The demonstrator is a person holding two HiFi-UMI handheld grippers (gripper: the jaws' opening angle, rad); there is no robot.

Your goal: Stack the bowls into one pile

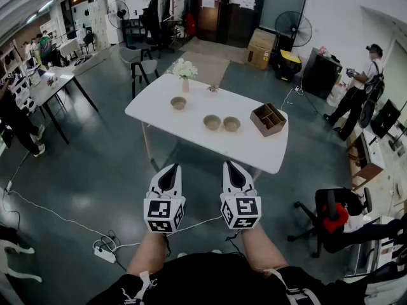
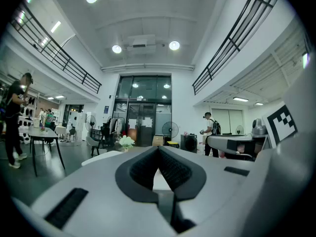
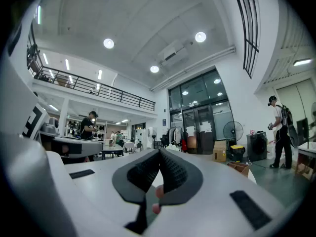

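Three tan bowls stand apart on a white table (image 1: pixel 191 129): one bowl (image 1: pixel 179 102) at the left and two bowls (image 1: pixel 212 122) (image 1: pixel 231 124) side by side near the middle. Held level and side by side, my left gripper (image 1: pixel 175 167) and right gripper (image 1: pixel 229 164) hang over the floor, short of the table's near edge. In the left gripper view the left gripper (image 2: pixel 158 150) has its jaws together with nothing between them. The right gripper (image 3: pixel 159 152) looks the same in the right gripper view, shut and empty. No bowl shows in either gripper view.
A wooden divided box (image 1: pixel 268 119) sits at the table's right end and a vase of white flowers (image 1: pixel 184 75) at its far edge. A power strip with cables (image 1: pixel 105 253) lies on the floor at the left. An office chair (image 1: pixel 334 215) stands at the right. People stand farther off.
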